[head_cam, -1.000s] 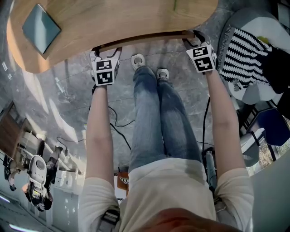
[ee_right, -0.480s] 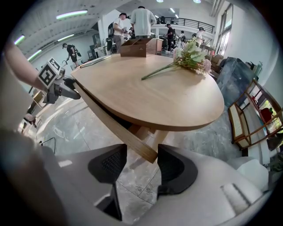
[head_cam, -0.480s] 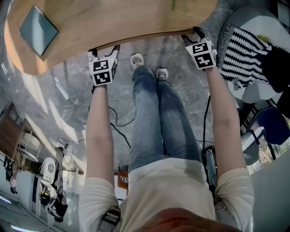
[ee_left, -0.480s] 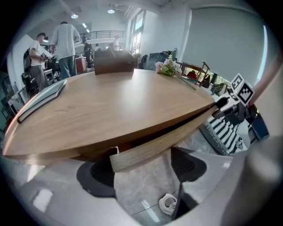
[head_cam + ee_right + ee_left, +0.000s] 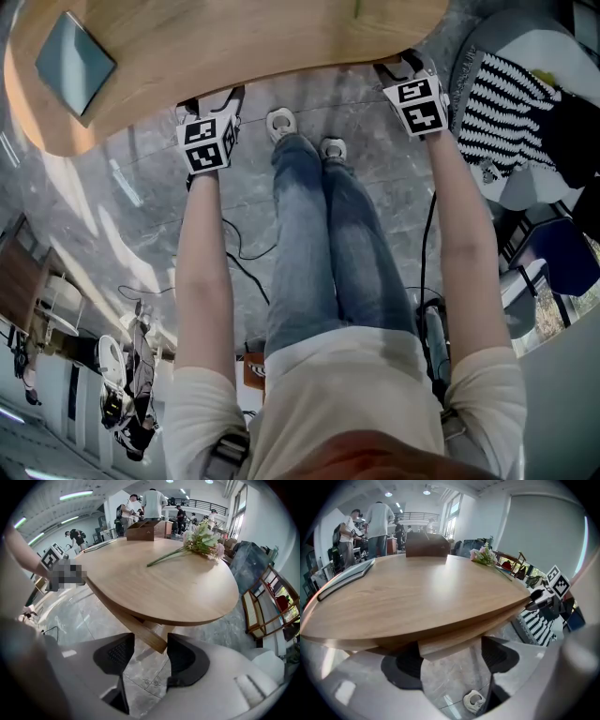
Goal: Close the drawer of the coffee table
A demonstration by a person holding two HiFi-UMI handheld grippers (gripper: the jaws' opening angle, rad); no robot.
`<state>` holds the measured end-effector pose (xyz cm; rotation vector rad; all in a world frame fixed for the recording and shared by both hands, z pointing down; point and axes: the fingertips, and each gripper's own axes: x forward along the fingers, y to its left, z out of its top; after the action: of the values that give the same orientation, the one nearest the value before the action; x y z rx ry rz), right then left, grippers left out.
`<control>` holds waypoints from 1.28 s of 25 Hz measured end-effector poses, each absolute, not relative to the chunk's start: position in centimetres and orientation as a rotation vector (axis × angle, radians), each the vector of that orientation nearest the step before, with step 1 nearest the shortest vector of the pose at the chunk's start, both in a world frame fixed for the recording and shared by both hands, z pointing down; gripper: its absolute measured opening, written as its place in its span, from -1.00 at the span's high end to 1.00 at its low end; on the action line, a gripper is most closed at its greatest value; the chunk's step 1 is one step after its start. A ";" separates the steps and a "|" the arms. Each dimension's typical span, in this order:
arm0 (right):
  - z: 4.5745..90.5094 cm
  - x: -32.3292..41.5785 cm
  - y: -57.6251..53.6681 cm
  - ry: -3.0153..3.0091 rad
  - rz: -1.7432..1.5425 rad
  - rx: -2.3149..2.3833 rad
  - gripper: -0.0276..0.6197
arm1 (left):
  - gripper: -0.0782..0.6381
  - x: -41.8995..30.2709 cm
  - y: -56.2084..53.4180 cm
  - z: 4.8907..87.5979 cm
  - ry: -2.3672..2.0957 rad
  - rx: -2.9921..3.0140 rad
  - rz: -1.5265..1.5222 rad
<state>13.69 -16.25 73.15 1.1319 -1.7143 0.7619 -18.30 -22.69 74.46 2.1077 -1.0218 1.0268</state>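
- Standing at the near rim of the oval light-wood coffee table, you reach fwd w/ one arm each side of your blue-jeaned legs.
- Your left gripper is at the rim's left part. Its jaws are spread wide, and the pale wooden drawer front shows in the gap btwn them, right under the tabletop.
- Your right gripper is at the rim's right part. Its jaws are also spread wide. The drawer's end corner pokes into the gap, close to one pad, w/ the pads not pinching it.
- The drawer sits tucked under the top. From the head view hardly any of it shows past the rim.
- On the table: a flat teal rectangular pad toward the left end, a bunch of pink-white flowers, and a brown wooden box at the far side.
- Grey marble floor lies below, w/ b/w striped fabric off to your right.
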 end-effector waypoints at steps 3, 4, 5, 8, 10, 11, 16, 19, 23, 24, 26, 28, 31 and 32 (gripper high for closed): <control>73.1 13.8 -16.5 -1.713 0.759 1.138 0.24 | -0.30 -18.3 -22.8 74.5 -1.023 2.094 1.010; 73.1 13.8 -16.6 -1.712 0.759 1.140 0.24 | -0.30 -18.3 -22.9 74.5 -1.025 2.090 1.002; 73.1 13.8 -16.7 -1.712 0.759 1.141 0.23 | -0.30 -18.3 -23.0 74.5 -1.025 2.088 0.996; 73.1 13.9 -16.9 -1.713 0.758 1.142 0.23 | -0.30 -18.2 -23.2 74.6 -1.025 2.082 0.987; 73.1 13.9 -16.9 -1.713 0.757 1.147 0.23 | -0.30 -18.2 -23.2 74.6 -1.026 2.075 0.980; 73.1 14.0 -17.0 -1.714 0.756 1.150 0.23 | -0.30 -18.2 -23.2 74.6 -1.027 2.071 0.975; 73.1 13.9 -17.2 -1.715 0.744 1.151 0.23 | -0.30 -18.3 -23.3 74.7 -1.031 2.064 0.971; 73.1 13.9 -17.2 -1.699 0.748 1.162 0.21 | -0.31 -18.4 -23.3 74.7 -1.025 2.044 0.980; 73.0 14.0 -17.0 -1.678 0.730 1.192 0.20 | -0.31 -18.5 -22.8 74.4 -1.074 2.010 0.965; 72.8 14.0 -16.9 -1.678 0.725 1.208 0.20 | -0.31 -18.6 -22.6 74.2 -1.092 2.004 0.956; 72.4 13.9 -16.8 -1.680 0.727 1.248 0.17 | -0.30 -18.7 -21.9 73.9 -1.120 1.988 0.946; 71.9 13.9 -16.8 -1.680 0.734 1.286 0.17 | -0.30 -19.0 -21.2 73.6 -1.145 1.969 0.934; 71.2 13.7 -16.4 -1.679 0.713 1.307 0.20 | -0.30 -19.2 -20.1 72.6 -1.186 1.951 0.869; 71.0 13.7 -16.1 -1.680 0.699 1.308 0.23 | -0.30 -19.1 -19.7 72.2 -1.199 1.948 0.844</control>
<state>13.70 -16.11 71.03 1.3082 -1.6799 0.6991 -19.12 -19.75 72.16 1.9477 -1.1987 0.8437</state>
